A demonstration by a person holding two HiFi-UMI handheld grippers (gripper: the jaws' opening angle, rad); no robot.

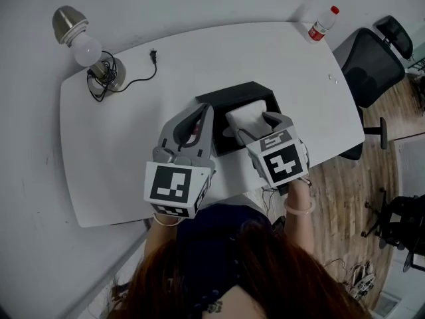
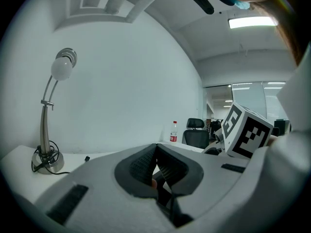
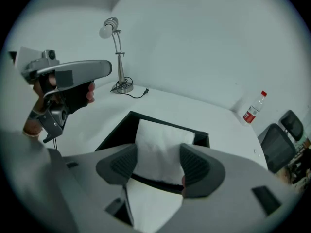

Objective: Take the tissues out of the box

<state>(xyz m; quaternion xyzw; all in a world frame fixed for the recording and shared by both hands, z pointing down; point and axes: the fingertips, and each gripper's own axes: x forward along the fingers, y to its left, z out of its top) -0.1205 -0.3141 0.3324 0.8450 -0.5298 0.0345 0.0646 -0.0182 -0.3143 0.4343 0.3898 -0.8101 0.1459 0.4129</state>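
Presently the right gripper point(image 3: 158, 161) has its jaws clamped on the white tissues point(image 3: 160, 140), holding the stack tilted above the open black box point(image 3: 115, 131) on the worktop point(image 1: 119, 145). Removal appears under way: the stack is lifted but not yet set aside. The left gripper point(image 2: 156, 166) is beside the box, jaws closed on nothing.

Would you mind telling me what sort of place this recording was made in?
Probably an office: a white desk with a desk lamp on it, and a black swivel chair beside it.

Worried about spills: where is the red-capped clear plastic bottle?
In the head view the red-capped clear plastic bottle stands at the white table's far right corner, near the black office chair.
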